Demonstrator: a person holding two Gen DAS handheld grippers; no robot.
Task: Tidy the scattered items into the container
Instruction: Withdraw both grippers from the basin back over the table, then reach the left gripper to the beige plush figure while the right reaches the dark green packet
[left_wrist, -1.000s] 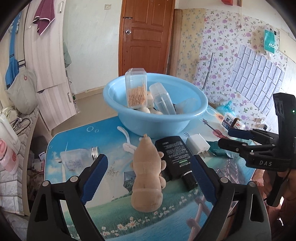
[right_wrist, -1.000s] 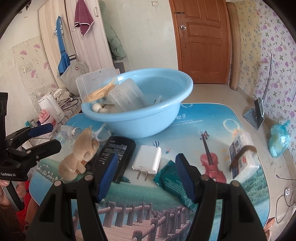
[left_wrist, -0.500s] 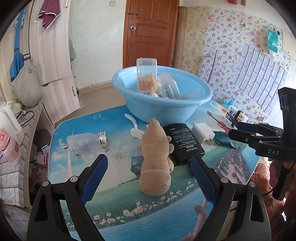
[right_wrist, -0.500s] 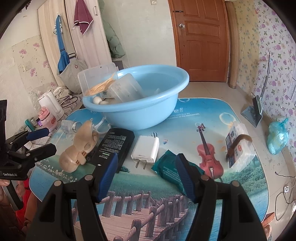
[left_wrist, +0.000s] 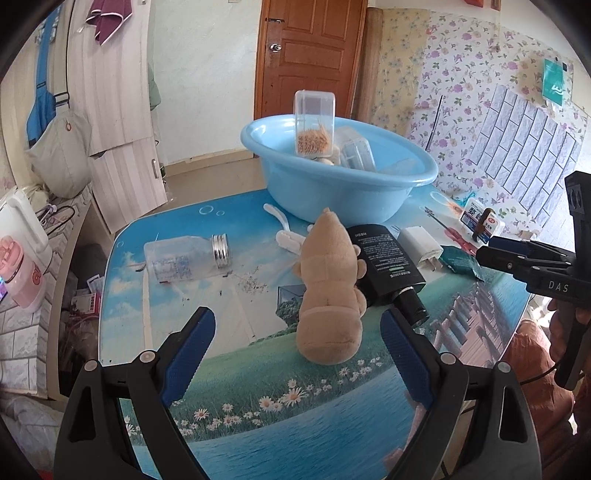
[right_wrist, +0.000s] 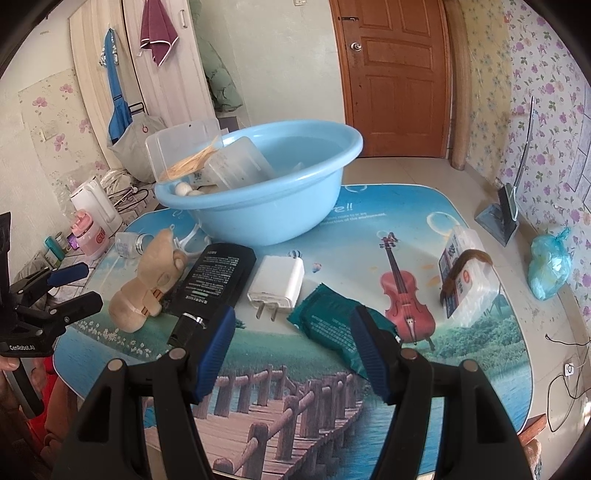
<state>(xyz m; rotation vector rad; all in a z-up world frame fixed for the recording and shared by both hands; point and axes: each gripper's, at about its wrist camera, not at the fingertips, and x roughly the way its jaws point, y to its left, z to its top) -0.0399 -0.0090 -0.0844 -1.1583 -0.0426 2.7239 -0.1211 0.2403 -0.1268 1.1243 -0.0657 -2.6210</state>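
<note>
A light blue basin (left_wrist: 332, 192) (right_wrist: 258, 206) stands at the far side of the table and holds clear plastic boxes. In front of it lie a tan plush toy (left_wrist: 328, 291) (right_wrist: 147, 284), a black tube (left_wrist: 388, 269) (right_wrist: 214, 284), a white charger (left_wrist: 421, 247) (right_wrist: 277, 284) and a green packet (left_wrist: 460, 260) (right_wrist: 332, 325). My left gripper (left_wrist: 297, 321) (right_wrist: 79, 286) is wide open; the plush lies just ahead of its fingertips, untouched. My right gripper (right_wrist: 291, 317) (left_wrist: 487, 251) hangs open above the green packet and the charger's plug, holding nothing.
A clear jar with a metal lid (left_wrist: 184, 258) lies on its side at the left, with a white plastic piece (left_wrist: 284, 229) near the basin. A white box with a brown band (right_wrist: 465, 273) sits at the right. A kettle (right_wrist: 96, 206) stands beyond the table's left edge.
My left gripper has drawn back a little; the plush now lies farther ahead and to the right in its view. The right gripper has barely moved, and no item has shifted.
</note>
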